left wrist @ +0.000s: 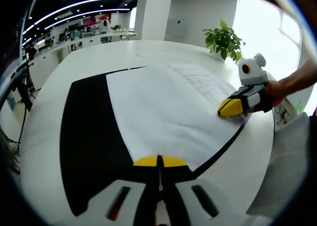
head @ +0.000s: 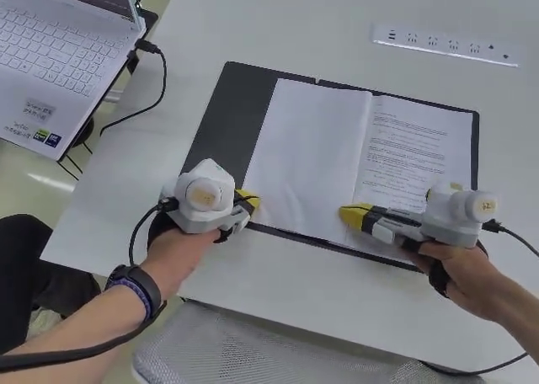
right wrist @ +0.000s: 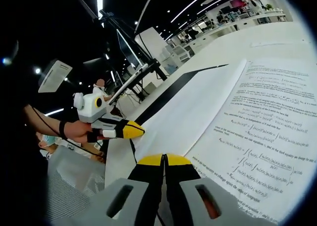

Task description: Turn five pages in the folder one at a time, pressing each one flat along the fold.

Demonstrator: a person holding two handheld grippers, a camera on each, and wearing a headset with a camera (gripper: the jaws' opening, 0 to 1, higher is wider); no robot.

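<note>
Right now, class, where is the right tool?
In the head view the right tool is at the near edge of the folder, beside the fold between the blank page and printed page.

Black folder [head: 226,119] lies open and flat, turned slightly clockwise. A blank white page [head: 312,152] covers its middle, leaving bare black cover at 9 o'clock. A printed page [head: 417,148] of dense text lies at 3 o'clock. The fold [head: 364,152] between the two pages runs roughly from 12 to 6 o'clock.

Head view looks down; both gripper views face inward, low, sharing the folder [head: 227,106]
</note>
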